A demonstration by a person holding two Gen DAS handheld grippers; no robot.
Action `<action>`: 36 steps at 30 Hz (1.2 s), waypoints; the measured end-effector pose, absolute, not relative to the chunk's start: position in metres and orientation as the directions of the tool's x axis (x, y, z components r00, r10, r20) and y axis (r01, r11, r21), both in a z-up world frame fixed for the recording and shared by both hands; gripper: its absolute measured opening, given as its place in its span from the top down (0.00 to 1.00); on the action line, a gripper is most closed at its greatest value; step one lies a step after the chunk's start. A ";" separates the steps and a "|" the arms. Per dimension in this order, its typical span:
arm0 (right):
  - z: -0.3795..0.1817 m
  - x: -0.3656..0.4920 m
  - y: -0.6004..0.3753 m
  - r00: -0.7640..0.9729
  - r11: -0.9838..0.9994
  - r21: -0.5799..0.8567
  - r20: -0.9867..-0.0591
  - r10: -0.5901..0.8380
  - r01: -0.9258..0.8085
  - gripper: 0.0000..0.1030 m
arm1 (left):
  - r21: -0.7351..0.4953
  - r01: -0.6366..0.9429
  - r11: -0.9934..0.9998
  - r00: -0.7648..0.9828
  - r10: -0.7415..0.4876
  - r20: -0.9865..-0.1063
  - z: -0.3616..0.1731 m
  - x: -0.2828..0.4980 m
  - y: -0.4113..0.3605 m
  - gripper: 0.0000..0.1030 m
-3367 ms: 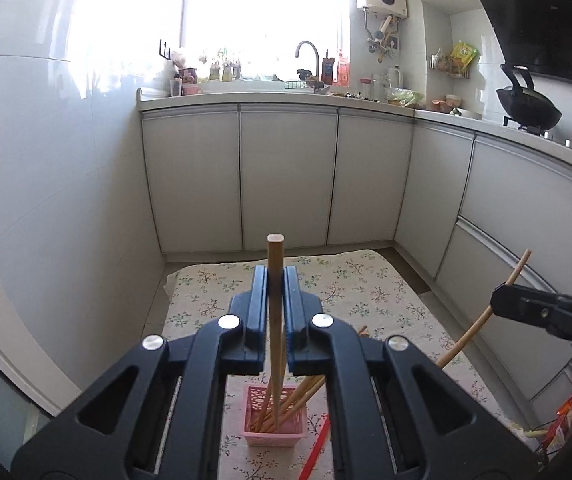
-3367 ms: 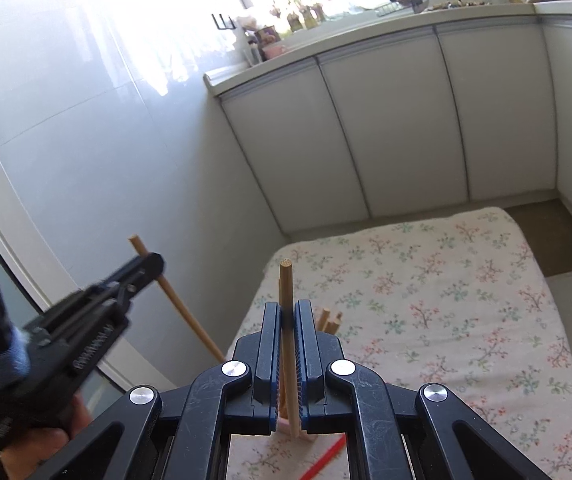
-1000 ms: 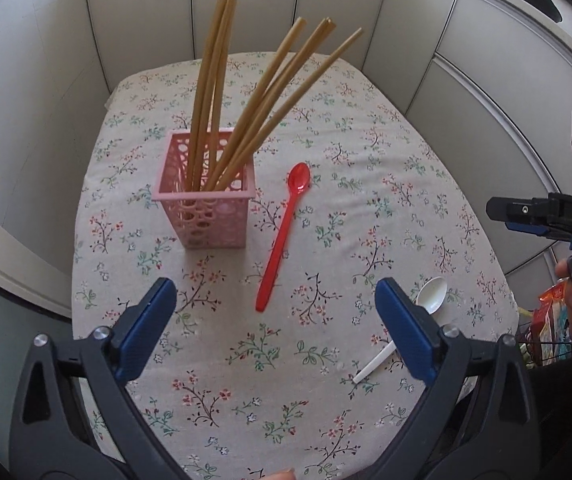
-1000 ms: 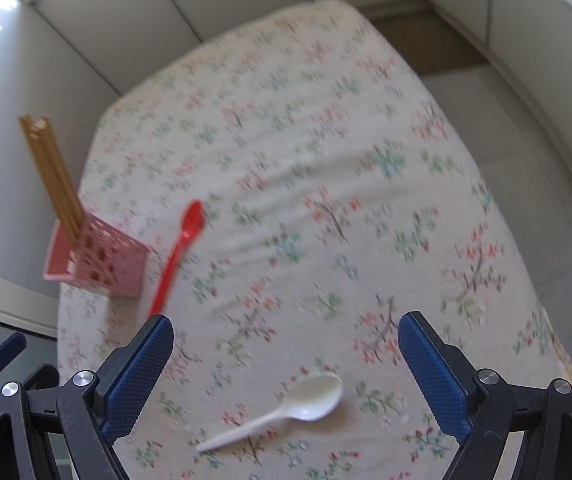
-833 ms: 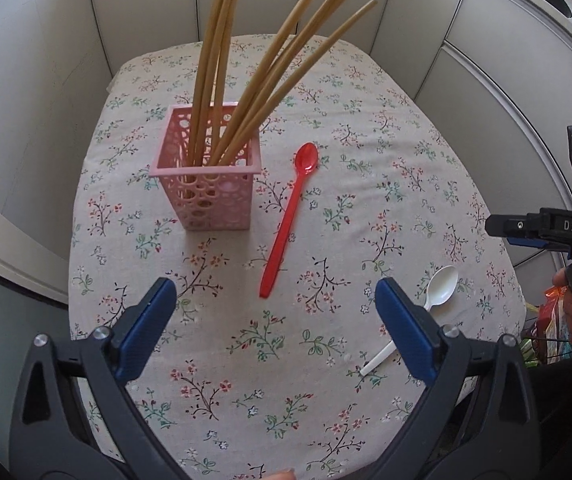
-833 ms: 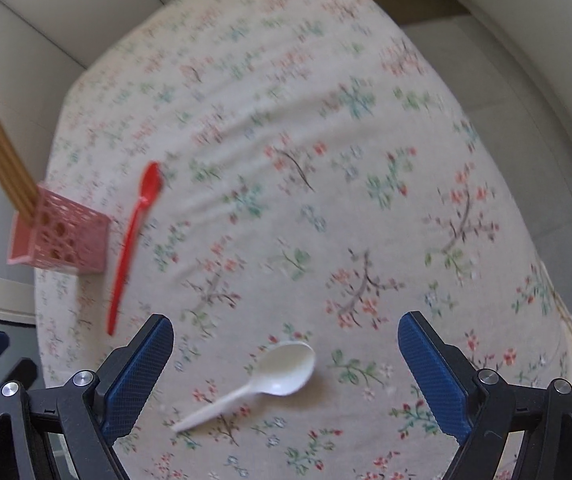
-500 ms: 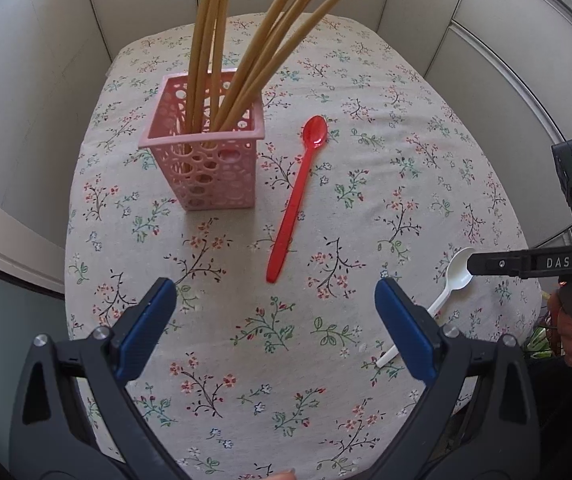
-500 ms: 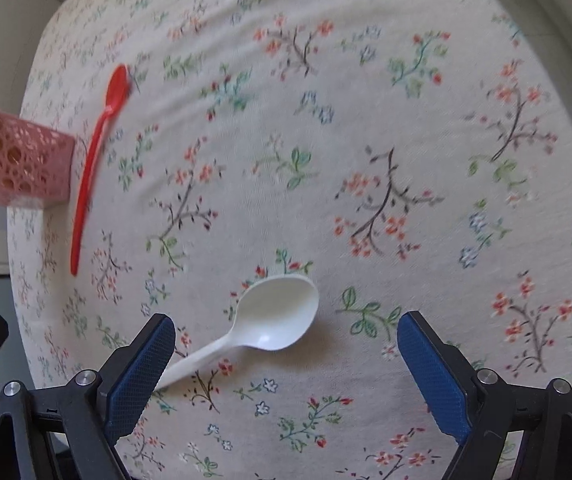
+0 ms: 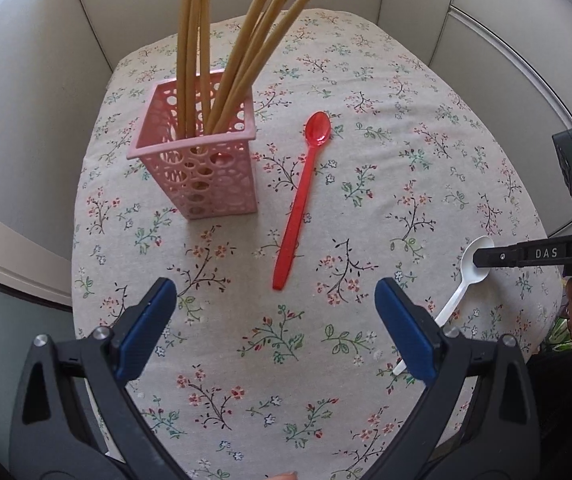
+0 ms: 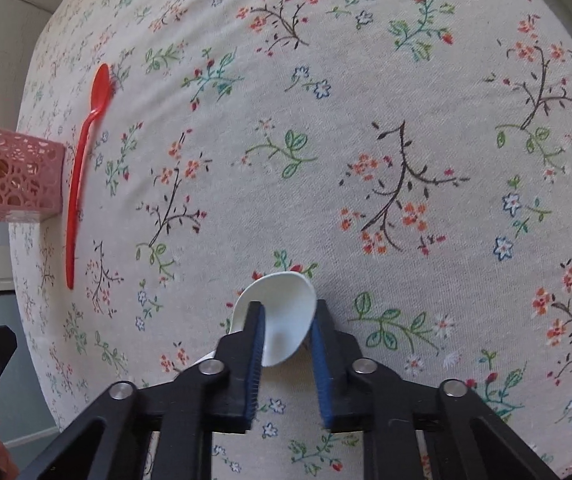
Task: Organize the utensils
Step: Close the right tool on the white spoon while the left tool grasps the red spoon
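A floral tablecloth (image 9: 365, 80) covers the bench. A pink basket (image 9: 202, 168) stands on it, holding long wooden chopsticks (image 9: 194, 40). Just beside it lies a red spoon (image 9: 301, 200), with nothing blocking it. The left claw (image 9: 274, 328) hangs above, jaws wide apart. The right claw (image 10: 286, 320) is closing on the white spoon (image 10: 282, 320), pads against the bowl's edges.

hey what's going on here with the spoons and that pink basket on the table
A person is tidying utensils with two handheld grippers. The right gripper is closing on the bowl of the white spoon, which lies on the floral tablecloth. The left gripper hangs open above the cloth, near the handle end of the red spoon. The pink basket already holds the wooden chopsticks.
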State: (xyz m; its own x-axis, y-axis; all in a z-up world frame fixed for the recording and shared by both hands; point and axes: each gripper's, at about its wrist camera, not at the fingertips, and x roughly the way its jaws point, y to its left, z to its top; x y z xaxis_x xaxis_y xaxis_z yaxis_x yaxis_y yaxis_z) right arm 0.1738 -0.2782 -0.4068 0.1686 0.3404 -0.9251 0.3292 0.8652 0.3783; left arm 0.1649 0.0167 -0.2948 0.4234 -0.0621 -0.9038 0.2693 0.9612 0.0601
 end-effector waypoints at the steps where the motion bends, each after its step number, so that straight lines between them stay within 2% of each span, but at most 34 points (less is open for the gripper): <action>1: -0.407 0.175 -0.279 0.173 0.870 0.369 -0.928 0.329 0.326 0.92 | 0.062 0.274 0.960 0.427 -0.064 -0.902 -0.295 0.166 0.015 0.04; 5: -0.401 0.178 -0.286 0.203 0.875 0.357 -0.931 0.304 0.328 0.94 | 0.064 0.312 0.948 0.446 -0.087 -0.891 -0.295 0.170 -0.001 0.04; 8: -0.387 0.182 -0.292 0.229 0.883 0.348 -0.931 0.285 0.315 0.95 | 0.111 0.346 0.932 0.488 -0.078 -0.869 -0.293 0.175 -0.020 0.05; 11: -0.368 0.188 -0.297 0.253 0.914 0.298 -0.940 0.230 0.274 0.95 | 0.172 0.391 0.904 0.500 -0.052 -0.864 -0.301 0.184 -0.047 0.18; 13: -0.361 0.194 -0.301 0.255 0.930 0.273 -0.944 0.209 0.246 0.95 | 0.217 0.419 0.881 0.506 -0.028 -0.862 -0.310 0.193 -0.064 0.33; 15: -0.360 0.199 -0.308 0.247 0.937 0.258 -0.949 0.199 0.236 0.95 | 0.245 0.421 0.873 0.502 0.001 -0.865 -0.321 0.206 -0.078 0.39; 19: -0.366 0.207 -0.322 0.224 0.940 0.240 -0.957 0.186 0.243 0.94 | 0.286 0.379 0.880 0.494 0.068 -0.867 -0.339 0.239 -0.095 0.42; 23: -0.370 0.206 -0.336 0.190 0.912 0.296 -0.950 0.249 0.283 0.89 | 0.325 0.355 0.877 0.507 0.112 -0.855 -0.346 0.267 -0.106 0.42; 25: -0.371 0.205 -0.340 0.180 0.896 0.319 -0.945 0.275 0.308 0.81 | 0.326 0.343 0.881 0.499 0.123 -0.858 -0.349 0.281 -0.107 0.42; 27: -0.371 0.203 -0.345 0.179 0.872 0.350 -0.935 0.305 0.344 0.51 | 0.319 0.329 0.889 0.485 0.131 -0.865 -0.354 0.293 -0.107 0.42; 29: -0.370 0.202 -0.348 0.181 0.854 0.370 -0.928 0.325 0.365 0.46 | 0.312 0.319 0.895 0.470 0.136 -0.872 -0.358 0.303 -0.106 0.42; 36: -0.370 0.203 -0.345 0.168 0.856 0.375 -0.927 0.336 0.357 0.39 | 0.301 0.312 0.901 0.468 0.129 -0.874 -0.363 0.314 -0.101 0.42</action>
State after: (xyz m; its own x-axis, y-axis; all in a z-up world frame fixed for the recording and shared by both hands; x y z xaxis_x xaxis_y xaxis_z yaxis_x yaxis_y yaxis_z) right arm 0.2033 -0.3448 -0.3703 0.1679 0.3360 -0.9268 0.3569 0.8556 0.3748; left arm 0.3137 -0.1006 -0.3625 0.4681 0.1294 -0.8741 0.3120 0.9013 0.3005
